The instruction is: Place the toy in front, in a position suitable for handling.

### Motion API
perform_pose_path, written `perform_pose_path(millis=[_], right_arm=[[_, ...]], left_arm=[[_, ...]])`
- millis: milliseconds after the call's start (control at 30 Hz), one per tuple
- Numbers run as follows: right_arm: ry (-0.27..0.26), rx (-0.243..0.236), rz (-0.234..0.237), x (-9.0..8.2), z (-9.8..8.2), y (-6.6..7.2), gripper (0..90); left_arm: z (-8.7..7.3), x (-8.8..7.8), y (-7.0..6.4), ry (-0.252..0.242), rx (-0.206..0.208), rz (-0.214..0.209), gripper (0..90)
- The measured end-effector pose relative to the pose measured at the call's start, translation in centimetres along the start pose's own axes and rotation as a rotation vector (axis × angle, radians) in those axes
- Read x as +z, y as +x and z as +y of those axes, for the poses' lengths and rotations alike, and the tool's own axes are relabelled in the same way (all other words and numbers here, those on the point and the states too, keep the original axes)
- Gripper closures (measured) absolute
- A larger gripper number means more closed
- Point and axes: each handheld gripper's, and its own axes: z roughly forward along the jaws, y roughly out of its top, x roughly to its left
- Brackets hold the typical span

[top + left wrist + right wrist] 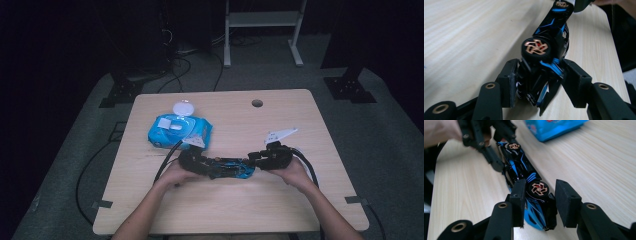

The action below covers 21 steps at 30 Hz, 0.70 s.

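The black and blue toy car (231,168) lay on its side near the middle of the bench (225,210), between both grippers. The left gripper (537,75) clamped one end; the right gripper (540,202) straddled the other, one pad touching, one clear. By my judgement, righting it remained.

Both forearms enter from the near edge and converge toward mid-desk, hands level and facing each other. The left hand (176,172) carries the black two-jaw left tool (196,164), pointed toward the person's right. The right hand (295,173) carries the black two-jaw right tool (255,159), topped by a grey three-cornered plate, pointed left. On each tool the jaws stand partly apart; the right tool's one pad sits clear of contact.
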Motion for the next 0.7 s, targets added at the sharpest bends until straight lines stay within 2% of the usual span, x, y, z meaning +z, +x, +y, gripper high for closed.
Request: perform_pose_path(millis=[100,133,167,200,267,333,400,500,533,600,633,667,700], right_arm=[[-0.01,0.015,-0.04,0.2,0.3,-0.5,60.6],[-0.01,0.015,-0.04,0.2,0.3,-0.5,60.6],[-0.009,-0.003,-0.086,0.6,0.4,-0.7,64.1],[0.003,-0.008,-0.098,0.8,0.4,-0.8,62.1],[0.024,-0.018,-0.128,1.4,0.2,-0.9,61.0],[0.03,-0.015,-0.134,1.6,0.1,-1.1,60.9],[0.027,0.008,-0.129,2.0,-0.4,-1.8,61.3],[0.02,0.002,-0.14,2.1,-0.4,-1.8,60.0],[0.019,-0.001,-0.141,2.1,-0.3,-1.7,58.6],[0.018,-0.019,-0.154,2.2,-0.3,-1.5,57.2],[0.02,-0.029,-0.163,2.3,-0.3,-1.2,57.4],[0.022,-0.039,-0.162,2.4,-0.4,-1.1,57.4],[0.018,-0.049,-0.166,2.4,-0.5,-0.9,57.5]], left_arm=[[0.2,0.1,0.0,-0.022,0.016,0.052,45.1],[0.2,0.1,0.0,-0.022,0.016,0.052,43.3],[0.3,0.2,0.1,-0.027,0.014,0.079,40.9],[0.4,0.5,0.3,-0.017,0.006,0.106,39.9],[0.2,0.9,0.5,-0.015,-0.004,0.119,39.2],[0.2,0.9,0.7,-0.019,-0.01,0.127,39.0],[0.1,0.8,0.8,-0.029,-0.021,0.147,38.0],[0.2,0.8,0.6,-0.029,-0.011,0.17,37.3],[0.3,0.8,0.4,-0.024,-0.002,0.188,36.8],[0.3,0.8,-0.3,-0.03,0.045,0.265,32.7],[0.4,0.6,-0.6,-0.041,0.063,0.292,33.4],[0.5,0.4,-0.8,-0.05,0.073,0.309,31.0],[0.5,0.3,-1.0,-0.052,0.094,0.325,33.7]])
